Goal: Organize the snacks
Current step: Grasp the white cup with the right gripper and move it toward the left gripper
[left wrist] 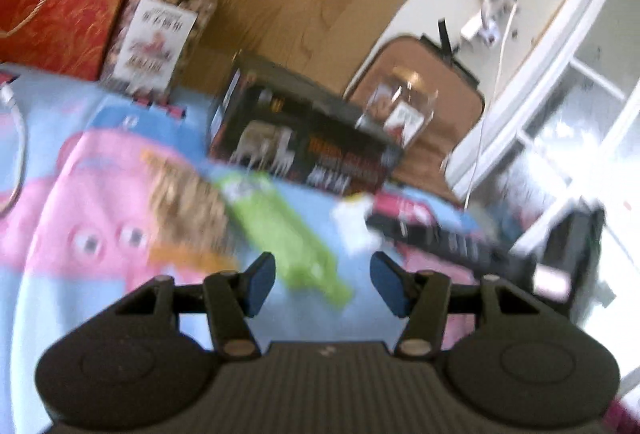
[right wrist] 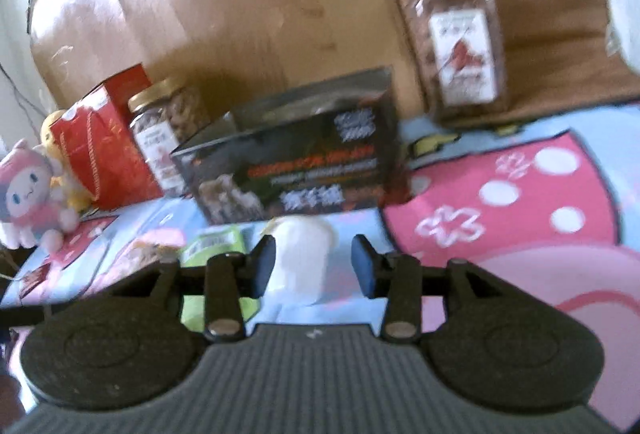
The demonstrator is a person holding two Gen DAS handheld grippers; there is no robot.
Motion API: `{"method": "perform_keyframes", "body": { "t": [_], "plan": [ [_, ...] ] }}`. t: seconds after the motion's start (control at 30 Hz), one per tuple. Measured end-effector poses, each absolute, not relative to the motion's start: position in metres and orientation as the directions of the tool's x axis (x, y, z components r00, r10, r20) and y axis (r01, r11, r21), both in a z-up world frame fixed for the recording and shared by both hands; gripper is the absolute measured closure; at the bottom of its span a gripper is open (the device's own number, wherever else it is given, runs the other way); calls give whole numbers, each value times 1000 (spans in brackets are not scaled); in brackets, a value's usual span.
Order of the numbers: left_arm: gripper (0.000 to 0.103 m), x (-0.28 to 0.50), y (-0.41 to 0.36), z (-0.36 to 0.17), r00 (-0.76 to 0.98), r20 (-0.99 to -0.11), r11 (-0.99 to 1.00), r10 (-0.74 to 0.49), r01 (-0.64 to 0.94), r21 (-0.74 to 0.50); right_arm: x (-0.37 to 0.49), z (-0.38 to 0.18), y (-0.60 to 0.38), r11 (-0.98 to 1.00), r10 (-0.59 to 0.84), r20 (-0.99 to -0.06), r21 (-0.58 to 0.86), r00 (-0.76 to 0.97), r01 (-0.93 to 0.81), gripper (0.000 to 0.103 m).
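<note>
Two hand-held tongs hover over a surface covered by a cartoon-print cloth [right wrist: 500, 194] in blue and pink; whether a bed or a tabletop lies under it cannot be told.

The left tongs [left wrist: 322, 284] stand spread with nothing between their blue pads. A green snack packet [left wrist: 280, 230] lies flat on the cloth just ahead of them, beside a tan, speckled packet [left wrist: 188, 198].

The right tongs [right wrist: 313, 266] are also spread. A white packet [right wrist: 304, 258] lies between the pads, but they do not seem to press it.

Farther back stand a black snack box [right wrist: 296, 162], a red gift bag [right wrist: 104, 142], a gold-lidded jar of nuts [right wrist: 164, 126] and a second jar [right wrist: 456, 42] against a brown case.

Risks, as judgement: the thin packets lie flat, so the pads could skid over them or pinch the cloth instead. A pull on the cloth might topple the tall jars. The two tongs work near each other and could collide.

Both views are motion-blurred. Labels are unreadable, the white packet's shape is vague, and the tongs' body hides its near end.
</note>
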State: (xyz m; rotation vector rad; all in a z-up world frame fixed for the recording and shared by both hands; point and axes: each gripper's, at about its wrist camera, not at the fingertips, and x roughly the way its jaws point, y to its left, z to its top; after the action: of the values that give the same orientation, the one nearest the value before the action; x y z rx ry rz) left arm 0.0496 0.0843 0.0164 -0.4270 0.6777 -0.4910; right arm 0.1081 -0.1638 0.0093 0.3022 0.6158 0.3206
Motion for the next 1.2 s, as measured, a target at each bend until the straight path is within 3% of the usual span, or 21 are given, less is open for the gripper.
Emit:
{"method": "perform_keyframes", "body": {
  "t": [0.1,0.17,0.27,0.37,0.6,0.73,1.03,1.2],
  "plan": [
    [49,36,89,11,669,-509,813,-541,264,-518,121,0,-156,905,392,-559,379,730,-196,58],
    [49,31,93,10,667,-515,812,-539,248,-529,121,-2,-153,897,407,-556,391,725,-205,66],
    [47,26,99,13,672,-511,809,-535,236,-538,107,3,-148,902,408,-560,371,722,-221,67],
    [34,25,103,16,673,-494,791,-551,232,-566,76,8,-141,874,480,-539,365,692,-322,67],
    [34,22,83,15,628,-500,772,-596,277,-572,-6,4,-130,848,527,-516,273,675,-454,65],
    [33,17,66,14,623,-527,798,-577,295,-525,-22,3,-131,845,530,-511,251,676,-472,65],
    [25,-1,39,24,711,-568,908,-414,277,-315,-31,-2,-132,836,542,-507,245,671,-490,64],
    [25,-4,38,26,721,-574,919,-389,261,-295,-34,-2,-130,843,529,-505,220,681,-491,64]
  ]
}}
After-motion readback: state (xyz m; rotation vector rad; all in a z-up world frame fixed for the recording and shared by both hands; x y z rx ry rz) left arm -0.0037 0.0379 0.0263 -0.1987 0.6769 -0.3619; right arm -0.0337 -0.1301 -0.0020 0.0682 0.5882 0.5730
